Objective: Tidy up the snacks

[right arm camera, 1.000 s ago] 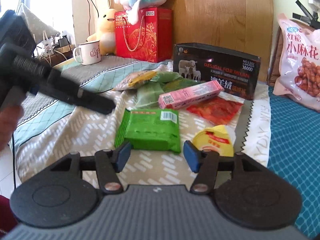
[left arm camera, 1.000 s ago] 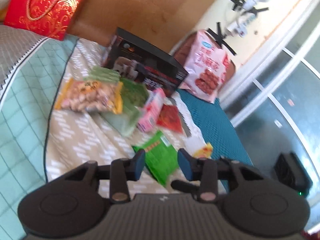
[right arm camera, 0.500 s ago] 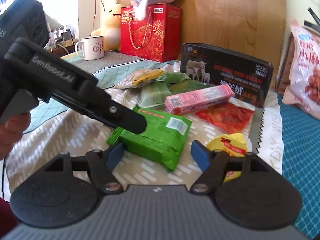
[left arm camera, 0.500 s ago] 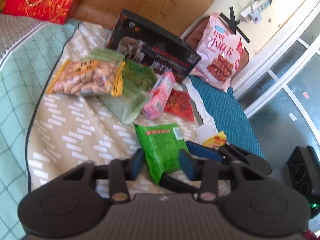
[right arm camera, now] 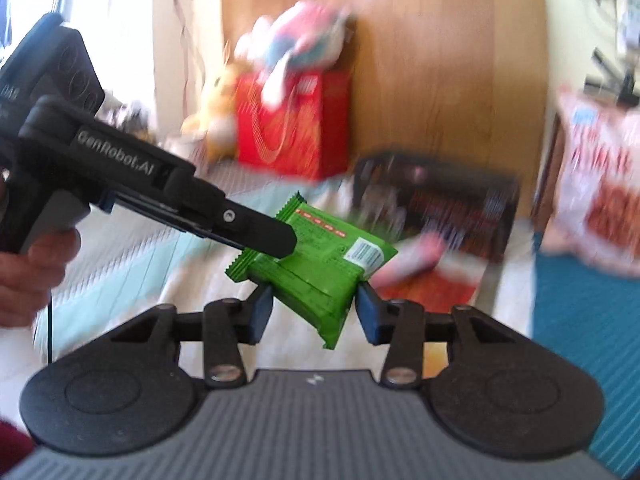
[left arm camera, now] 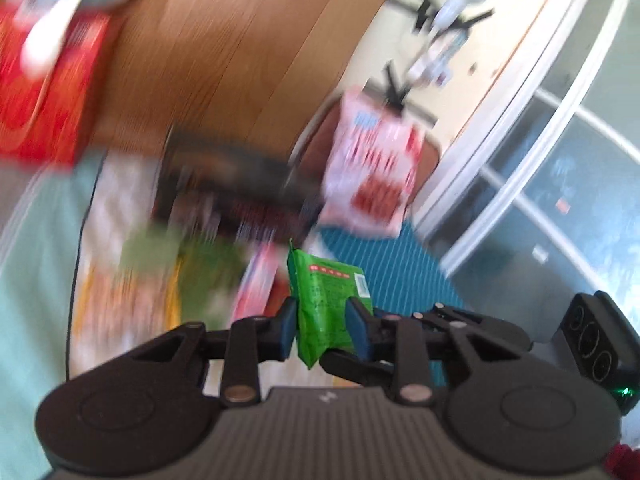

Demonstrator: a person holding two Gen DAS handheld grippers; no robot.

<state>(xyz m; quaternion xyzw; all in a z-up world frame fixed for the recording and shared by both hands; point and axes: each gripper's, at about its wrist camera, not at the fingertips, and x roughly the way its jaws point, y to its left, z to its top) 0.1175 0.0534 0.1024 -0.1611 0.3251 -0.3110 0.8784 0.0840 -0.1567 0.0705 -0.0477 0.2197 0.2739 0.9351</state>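
Note:
My left gripper [left arm camera: 321, 330] is shut on a green snack packet [left arm camera: 326, 300] and holds it up off the bed. In the right wrist view the same green packet [right arm camera: 320, 264] sits between the fingers of my right gripper [right arm camera: 314, 314], which also pinch it at its sides. The left gripper [right arm camera: 256, 232] reaches in from the left and clamps the packet's far end. Both views are motion-blurred. A pink box [right arm camera: 412, 258], a red flat packet [right arm camera: 432, 290] and other snack bags [left arm camera: 132, 300] lie on the bedspread beyond.
A black open box [right arm camera: 436, 204] stands at the back of the bed. A large pink snack bag [right arm camera: 600, 200] leans at the right, over a teal cover [right arm camera: 580, 320]. A red gift bag [right arm camera: 294, 128] with plush toys stands by the wooden headboard.
Both grippers closed on the green packet, which lay flat on the bed before. It is now lifted off the bedspread and tilted. Both cameras swing upward fast.

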